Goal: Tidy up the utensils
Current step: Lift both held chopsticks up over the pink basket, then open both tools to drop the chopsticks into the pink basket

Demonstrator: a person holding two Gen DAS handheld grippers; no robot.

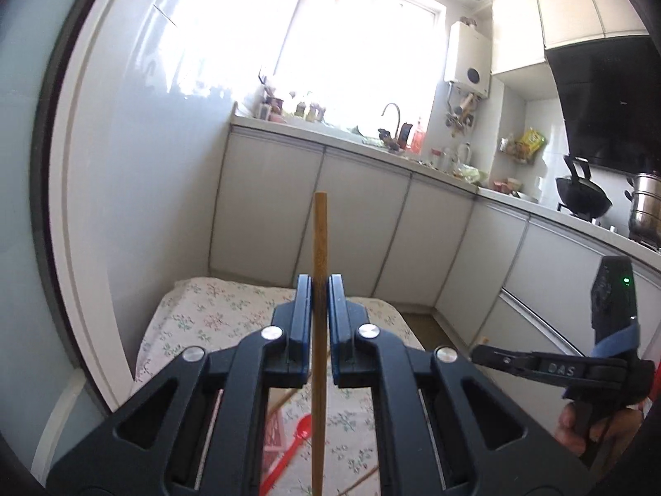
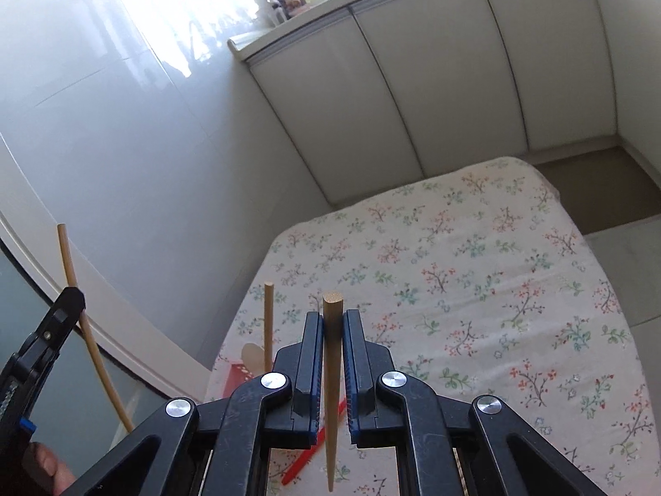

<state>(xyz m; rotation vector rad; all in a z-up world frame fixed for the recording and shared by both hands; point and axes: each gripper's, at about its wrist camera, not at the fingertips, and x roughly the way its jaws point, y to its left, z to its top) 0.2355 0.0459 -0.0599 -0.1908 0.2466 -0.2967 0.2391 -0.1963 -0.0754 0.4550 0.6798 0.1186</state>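
left wrist: left gripper and right gripper each clamp 1 chopstick.

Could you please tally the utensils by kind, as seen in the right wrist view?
Chopsticks: 3
Red spoon: 1
Pale wooden spoon: 1
Total: 5

Spoon lying on the cloth-covered surface, below the chopstick clamped upright between the left gripper fingers. Another chopstick clamped likewise in the right gripper. Cabinets behind the surface, wall to its left.
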